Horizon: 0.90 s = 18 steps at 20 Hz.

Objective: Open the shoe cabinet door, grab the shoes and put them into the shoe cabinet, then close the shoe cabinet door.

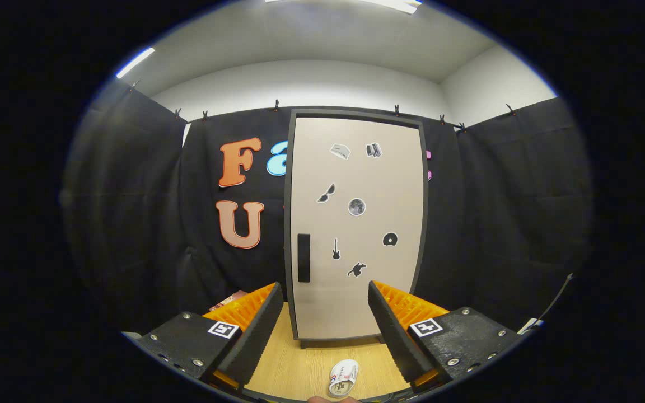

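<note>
Facing shut shoe cabinet door (356, 224), shoe (343, 377) between spread hand-held gripper (325, 299) fingers

The shoe cabinet door (356, 224) stands shut, blocking the inside; bare wooden floor (294, 364) lies before it, where a small shoe (344, 378) rests.

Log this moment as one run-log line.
phase: start | cabinet door: closed | shoe: on floor between fingers | tool: open, holding nothing | next: handle

The gripper (325, 294) carries black screwed plates (each with a square marker).
</note>
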Each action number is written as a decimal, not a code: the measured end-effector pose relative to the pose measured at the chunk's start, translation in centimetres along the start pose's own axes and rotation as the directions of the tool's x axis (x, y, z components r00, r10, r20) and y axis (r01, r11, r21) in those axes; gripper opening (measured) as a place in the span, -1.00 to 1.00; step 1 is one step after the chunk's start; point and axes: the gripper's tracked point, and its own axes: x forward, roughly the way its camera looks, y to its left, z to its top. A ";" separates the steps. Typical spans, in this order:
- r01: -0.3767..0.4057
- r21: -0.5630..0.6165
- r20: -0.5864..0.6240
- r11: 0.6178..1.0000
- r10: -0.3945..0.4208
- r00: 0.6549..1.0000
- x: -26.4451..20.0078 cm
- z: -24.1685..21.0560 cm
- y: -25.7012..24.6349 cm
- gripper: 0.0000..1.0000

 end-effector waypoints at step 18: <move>-0.113 0.016 -0.016 0.994 0.113 0.993 18.3 -4.3 3.1 0.90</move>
